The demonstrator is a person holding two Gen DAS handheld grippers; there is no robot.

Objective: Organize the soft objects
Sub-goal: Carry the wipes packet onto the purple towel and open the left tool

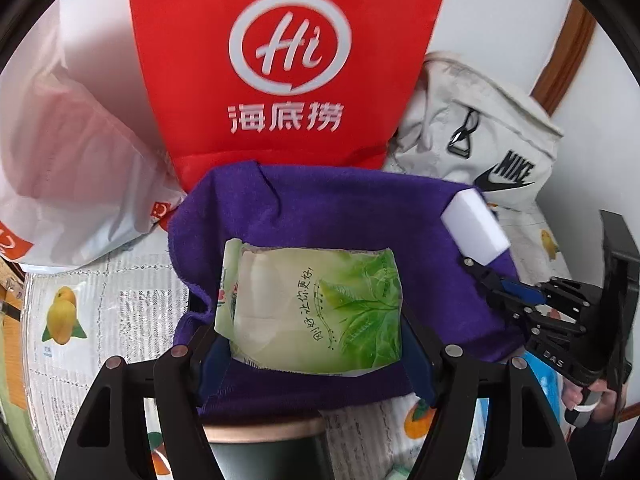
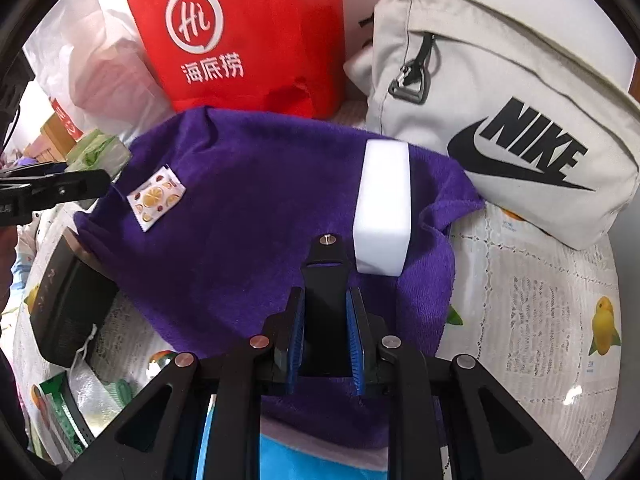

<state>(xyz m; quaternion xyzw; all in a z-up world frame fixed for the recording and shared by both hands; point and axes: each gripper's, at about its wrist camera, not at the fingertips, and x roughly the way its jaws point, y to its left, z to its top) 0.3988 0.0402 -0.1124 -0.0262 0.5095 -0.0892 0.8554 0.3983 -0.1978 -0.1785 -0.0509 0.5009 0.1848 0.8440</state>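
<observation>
The green tissue pack (image 1: 316, 312) sits between the left gripper (image 1: 316, 344)'s blue-padded fingers, which are closed against its two sides; it hangs over the purple towel (image 2: 248, 216). That towel lies spread and rumpled on the table, a small fruit-print label (image 2: 156, 197) sewn to its top face. A white sponge block (image 2: 384, 212) rests on the towel's far right part, just beside the tip of the right gripper (image 2: 326, 320). The right gripper's fingers stand close together with only a narrow dark gap between the blue pads, and nothing is held in them.

The table wears a white lace-pattern cloth (image 2: 532, 300) printed with yellow and orange fruit. Behind it is a plain white wall, with a strip of brown wood trim (image 1: 568, 52) at the right.

Along the back stand three bags: a translucent white plastic bag (image 1: 68, 168) at the left with something pinkish inside, a red non-woven bag (image 1: 288, 60) with a white "Hi" logo in the middle, and a cream Nike bag (image 2: 500, 108) at the right, its zip shut. The towel's far edge touches the red bag's base. A black box (image 2: 68, 300) lies at the towel's left edge
</observation>
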